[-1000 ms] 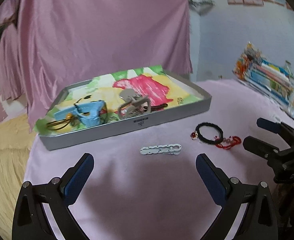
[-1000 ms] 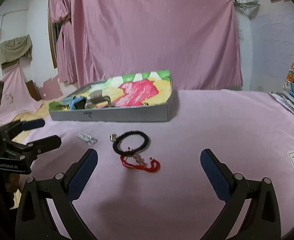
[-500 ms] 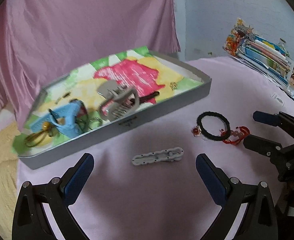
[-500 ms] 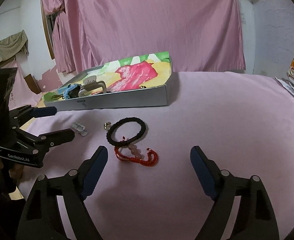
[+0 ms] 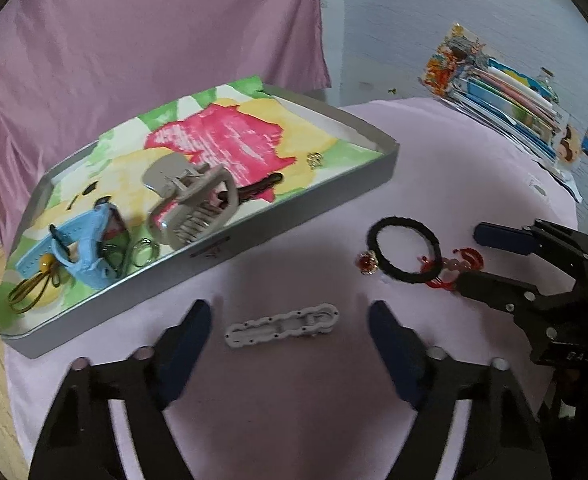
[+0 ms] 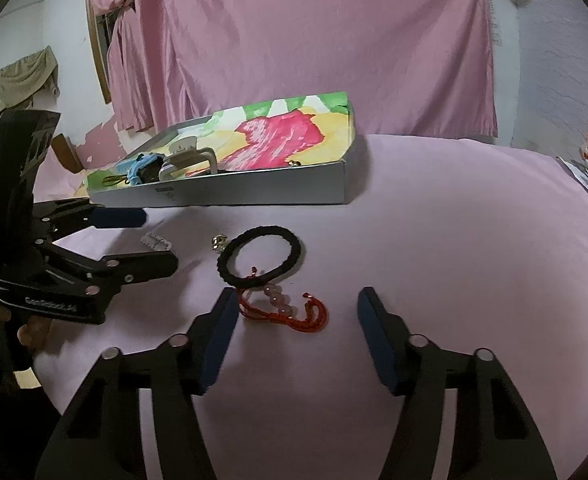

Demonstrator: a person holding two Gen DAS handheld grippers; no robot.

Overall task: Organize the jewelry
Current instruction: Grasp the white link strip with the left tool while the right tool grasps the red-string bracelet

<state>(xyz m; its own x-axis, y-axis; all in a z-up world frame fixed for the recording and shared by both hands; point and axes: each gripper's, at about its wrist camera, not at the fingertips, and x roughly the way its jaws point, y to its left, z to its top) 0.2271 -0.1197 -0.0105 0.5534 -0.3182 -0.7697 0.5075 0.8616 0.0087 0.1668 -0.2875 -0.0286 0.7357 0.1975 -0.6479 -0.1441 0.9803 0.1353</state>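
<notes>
Both tools have narrowed since a second ago and the left one has dropped in closer over its target. Left tool is closing, its pads straddling the white clip without touching it yet; that clip lies flat on the counter, just below the tray, its long axis running across the gap between the pads, clasp end toward the right, so they would meet its ends rather than its sides. Right tool is also closing, with the red cord bracelet between its pads, the near one just beside the cord; no contact shows. Black band lies just beyond, overlapping the cord. Each tool seems set over its own piece for a paired pickup into the tray.
</notes>
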